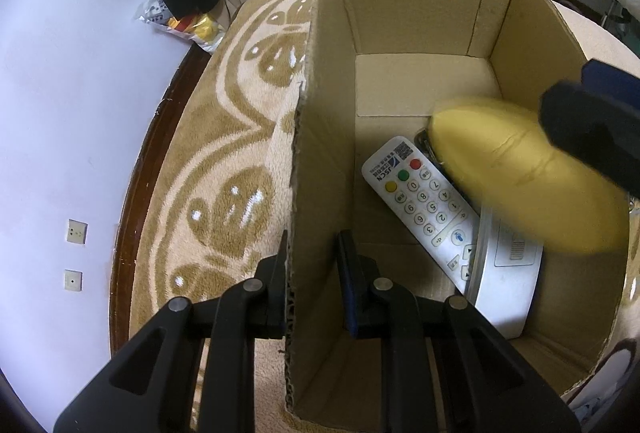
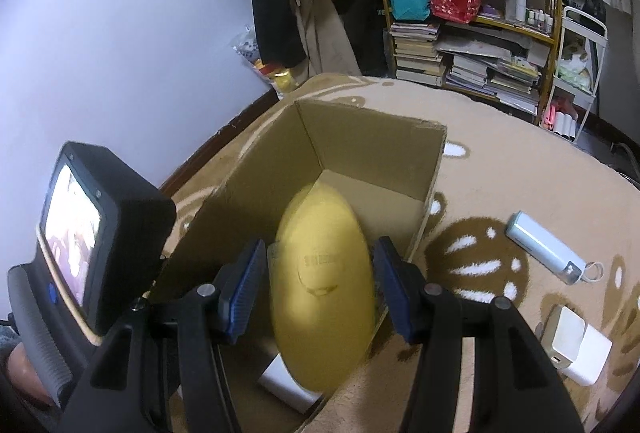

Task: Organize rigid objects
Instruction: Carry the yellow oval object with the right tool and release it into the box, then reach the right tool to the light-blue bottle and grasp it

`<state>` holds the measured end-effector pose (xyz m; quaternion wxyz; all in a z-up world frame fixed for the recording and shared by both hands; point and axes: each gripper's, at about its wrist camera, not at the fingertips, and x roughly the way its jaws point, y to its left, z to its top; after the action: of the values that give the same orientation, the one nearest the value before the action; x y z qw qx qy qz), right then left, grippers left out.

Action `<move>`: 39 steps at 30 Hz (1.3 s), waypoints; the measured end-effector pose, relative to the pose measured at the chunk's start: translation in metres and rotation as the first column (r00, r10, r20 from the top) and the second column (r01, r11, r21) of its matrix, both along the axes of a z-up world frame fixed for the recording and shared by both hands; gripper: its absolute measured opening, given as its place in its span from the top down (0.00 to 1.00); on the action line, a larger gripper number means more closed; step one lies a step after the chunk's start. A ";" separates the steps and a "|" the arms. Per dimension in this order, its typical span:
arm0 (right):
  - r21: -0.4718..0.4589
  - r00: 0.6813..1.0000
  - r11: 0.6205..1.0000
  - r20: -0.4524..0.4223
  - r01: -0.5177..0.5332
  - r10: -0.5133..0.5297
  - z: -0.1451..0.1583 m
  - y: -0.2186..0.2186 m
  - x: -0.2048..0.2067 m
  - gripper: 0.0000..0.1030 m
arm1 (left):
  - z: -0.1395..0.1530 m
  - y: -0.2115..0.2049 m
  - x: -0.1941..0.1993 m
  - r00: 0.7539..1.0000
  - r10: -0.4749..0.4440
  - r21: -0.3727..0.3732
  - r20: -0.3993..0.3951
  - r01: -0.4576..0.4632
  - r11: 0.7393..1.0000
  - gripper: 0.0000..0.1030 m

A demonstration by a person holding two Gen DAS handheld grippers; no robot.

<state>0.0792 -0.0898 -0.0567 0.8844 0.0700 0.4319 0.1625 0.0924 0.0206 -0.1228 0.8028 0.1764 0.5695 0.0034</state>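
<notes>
A cardboard box (image 1: 404,1) stands open on a patterned rug. My left gripper (image 1: 314,273) is open and straddles the box's left wall, one finger outside and one inside. Inside the box lie a white remote (image 1: 424,205) and a silver flat device (image 1: 508,285). A yellow oval case (image 2: 324,285) shows blurred over the box (image 2: 360,145), between the blue pads of my right gripper (image 2: 320,285). The pads flank it without clearly pressing on it. In the left wrist view the case (image 1: 520,169) hangs over the remote, below a dark finger (image 1: 580,125) of the right gripper.
On the rug right of the box lie a light blue power bank (image 2: 548,253) and a white charger (image 2: 576,345). The left gripper's body with its lit screen (image 2: 76,233) stands left of the box. A bookshelf (image 2: 480,45) and hanging clothes stand behind, near the wall.
</notes>
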 end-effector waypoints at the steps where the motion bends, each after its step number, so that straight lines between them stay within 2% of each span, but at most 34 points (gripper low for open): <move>1: 0.000 1.000 1.000 0.005 0.002 -0.002 0.002 -0.001 -0.001 0.42 | 0.000 0.000 0.000 1.000 0.001 0.000 0.001 -0.001 1.000 0.82; 3: -0.006 1.000 1.000 0.016 0.011 -0.011 0.005 -0.004 -0.001 0.41 | 0.000 0.001 0.000 1.000 0.001 -0.004 0.000 -0.001 1.000 0.82; 5: -0.012 0.999 1.000 0.025 0.026 -0.026 0.009 -0.006 -0.001 0.34 | 0.001 0.002 0.000 1.000 0.001 -0.006 0.000 -0.001 1.000 0.82; 7: -0.019 0.998 0.999 0.036 0.043 -0.043 0.011 -0.012 -0.001 0.19 | 0.001 0.002 -0.001 1.000 0.000 -0.006 0.001 0.000 1.000 0.82; 9: -0.030 0.996 0.997 0.055 0.072 -0.070 0.014 -0.021 0.000 0.13 | 0.001 0.002 -0.001 1.000 0.000 -0.005 0.001 0.000 1.000 0.82; 13: -0.029 0.991 0.993 0.064 0.116 -0.114 0.018 -0.040 0.005 0.10 | 0.001 0.002 -0.001 1.000 0.000 -0.005 0.001 0.000 1.000 0.82; 14: -0.030 0.990 0.991 0.066 0.128 -0.126 0.018 -0.045 0.006 0.08 | 0.001 0.002 -0.001 1.000 0.001 -0.005 0.001 -0.001 1.000 0.82; 15: -0.033 0.988 0.989 0.069 0.144 -0.142 0.018 -0.051 0.007 0.00 | 0.001 0.002 -0.001 1.000 0.003 -0.007 0.001 -0.003 1.000 0.82; 18: -0.052 0.979 0.981 0.089 0.187 -0.182 0.015 -0.066 0.010 0.00 | 0.002 0.004 0.000 1.000 0.010 -0.016 -0.004 -0.010 1.000 0.82; 23: -0.099 0.973 0.969 0.069 0.226 -0.220 -0.001 -0.088 0.022 0.00 | 0.001 0.001 0.000 1.000 0.004 -0.002 -0.001 -0.004 1.000 0.82; 32: -0.065 0.961 0.959 0.047 0.275 -0.273 -0.034 -0.137 0.044 0.00 | 0.002 -0.001 0.000 1.000 0.011 0.000 -0.007 -0.011 1.000 0.82; 39: 0.001 0.946 0.947 -0.042 0.321 -0.320 -0.069 -0.176 0.065 0.00 | 0.002 0.000 0.000 1.000 0.013 -0.001 -0.007 -0.013 1.000 0.82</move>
<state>0.1439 -0.2656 -0.1256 0.8896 0.1459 0.4324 0.0169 0.0924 0.0203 -0.1204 0.8009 0.1722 0.5735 0.0074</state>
